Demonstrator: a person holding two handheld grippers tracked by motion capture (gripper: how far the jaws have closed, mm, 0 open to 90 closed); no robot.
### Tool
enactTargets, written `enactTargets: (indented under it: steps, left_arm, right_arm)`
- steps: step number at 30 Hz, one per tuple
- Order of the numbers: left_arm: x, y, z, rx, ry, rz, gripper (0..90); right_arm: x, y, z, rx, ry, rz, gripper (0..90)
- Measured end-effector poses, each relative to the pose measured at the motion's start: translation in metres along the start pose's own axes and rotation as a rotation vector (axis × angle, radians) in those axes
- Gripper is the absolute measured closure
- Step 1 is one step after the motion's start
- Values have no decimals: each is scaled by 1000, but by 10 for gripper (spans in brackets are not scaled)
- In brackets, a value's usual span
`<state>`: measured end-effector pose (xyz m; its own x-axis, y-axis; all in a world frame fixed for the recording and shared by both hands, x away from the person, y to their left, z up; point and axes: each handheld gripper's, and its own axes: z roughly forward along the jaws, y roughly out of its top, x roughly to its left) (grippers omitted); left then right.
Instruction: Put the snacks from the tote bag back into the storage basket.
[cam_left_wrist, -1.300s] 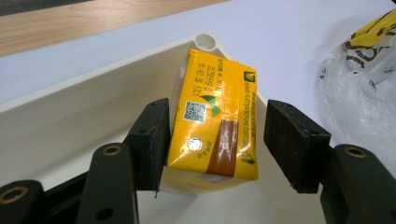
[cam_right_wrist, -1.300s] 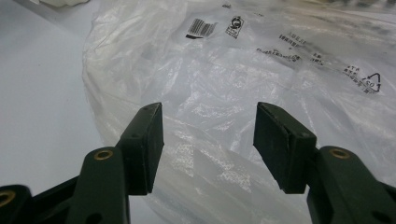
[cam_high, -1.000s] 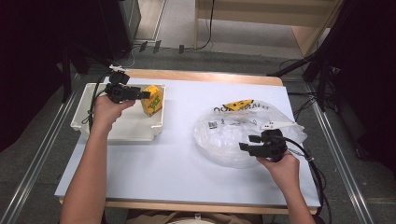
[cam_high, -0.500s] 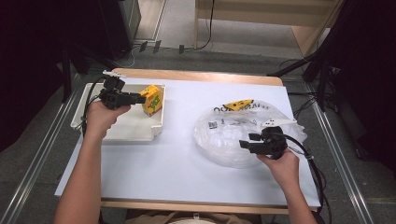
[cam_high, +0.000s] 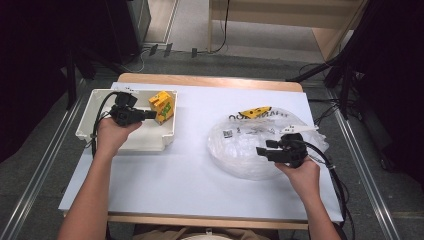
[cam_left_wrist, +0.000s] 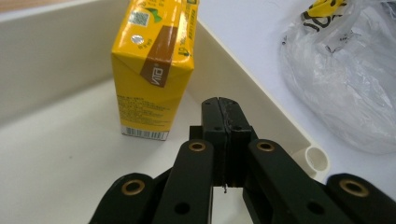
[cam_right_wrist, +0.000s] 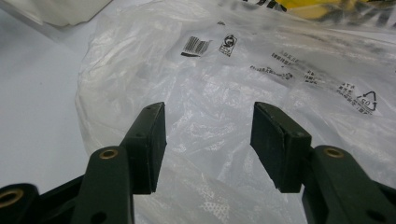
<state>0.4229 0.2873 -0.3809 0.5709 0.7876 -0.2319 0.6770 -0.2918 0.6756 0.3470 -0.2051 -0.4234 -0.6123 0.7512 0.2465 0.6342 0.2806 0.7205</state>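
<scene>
Left hand-held gripper (cam_left_wrist: 226, 109), closed, sits just beside the yellow carton (cam_left_wrist: 152, 65).

Beside the matt black plastic fingers (cam_left_wrist: 219, 121), the yellow glossy cardboard drink carton (cam_left_wrist: 152, 70) stands in a smooth, cream plastic tray (cam_left_wrist: 243, 93). Ahead of the other fingers (cam_right_wrist: 149, 144) lies a crinkled, shiny clear plastic bag (cam_right_wrist: 224, 84) on the matt white surface (cam_high: 190, 170).

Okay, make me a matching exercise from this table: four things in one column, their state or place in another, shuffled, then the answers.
1. yellow carton
2. left hand-held gripper
3. right hand-held gripper
4. plastic bag

A. jaws open
B. lies crumpled on the white tabletop
C. stands upright in the white tray
D. jaws shut, holding nothing

Pairs: 1-C, 2-D, 3-A, 4-B
</scene>
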Motion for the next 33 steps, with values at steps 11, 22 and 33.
enactTargets:
  steps: [11, 22, 33]
  left_arm:
    - [-2, -6, 18, -5, 11, -6, 900]
    - [-1, -9, 35, -8, 32, -11, 900]
    - [3, -12, 50, 1, 41, -25, 900]
  right_arm:
    - [0, 1, 0, -5, 5, -1, 478]
    - [0, 1, 1, -5, 0, 3, 474]
    - [3, -2, 1, 11, -10, -9, 469]
